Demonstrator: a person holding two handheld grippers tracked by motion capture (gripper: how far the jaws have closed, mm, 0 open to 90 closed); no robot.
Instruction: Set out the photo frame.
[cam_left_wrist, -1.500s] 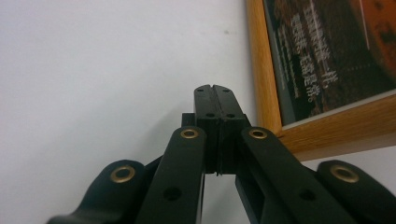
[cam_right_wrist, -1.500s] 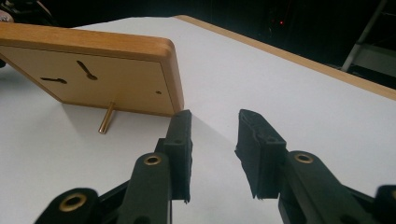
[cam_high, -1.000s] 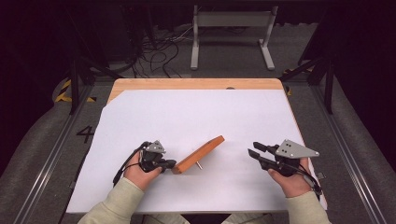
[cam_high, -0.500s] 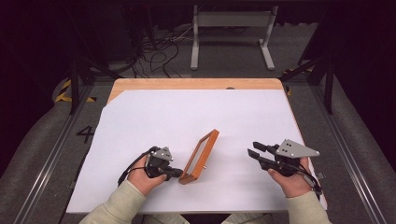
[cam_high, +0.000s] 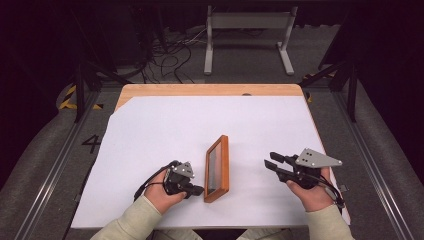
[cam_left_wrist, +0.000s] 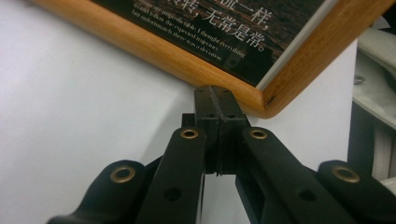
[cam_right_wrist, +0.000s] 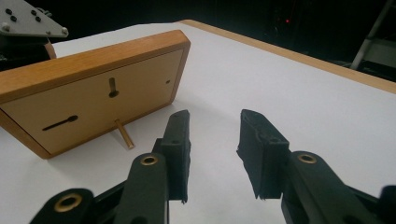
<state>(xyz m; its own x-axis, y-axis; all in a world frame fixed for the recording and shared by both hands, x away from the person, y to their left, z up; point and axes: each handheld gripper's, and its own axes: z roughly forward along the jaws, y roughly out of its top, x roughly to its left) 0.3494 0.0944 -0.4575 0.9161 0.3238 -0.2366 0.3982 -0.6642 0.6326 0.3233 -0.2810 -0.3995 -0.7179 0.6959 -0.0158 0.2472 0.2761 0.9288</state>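
Observation:
A wooden picture frame (cam_high: 218, 167) stands on its long edge on the white table (cam_high: 165, 130), its glass face toward my left gripper. In the left gripper view the print with white text (cam_left_wrist: 196, 28) is close up. My left gripper (cam_high: 199, 190) (cam_left_wrist: 215, 91) is shut, and its tips meet the frame's lower edge near a corner. The right gripper view shows the frame's wooden back (cam_right_wrist: 93, 93), where a small peg (cam_right_wrist: 123, 134) props it. My right gripper (cam_high: 272, 165) (cam_right_wrist: 212, 126) is open with nothing between its fingers, a short way to the right of the frame.
The table's wooden far edge (cam_high: 210, 90) borders a dark floor with cables (cam_high: 170, 55) and a grey metal stand (cam_high: 247, 30). White tabletop stretches behind the frame and between the two hands.
The frame has swung from a low diagonal tilt up onto its long edge, now pointing away from me. My left gripper shifted with it. The right gripper stayed put.

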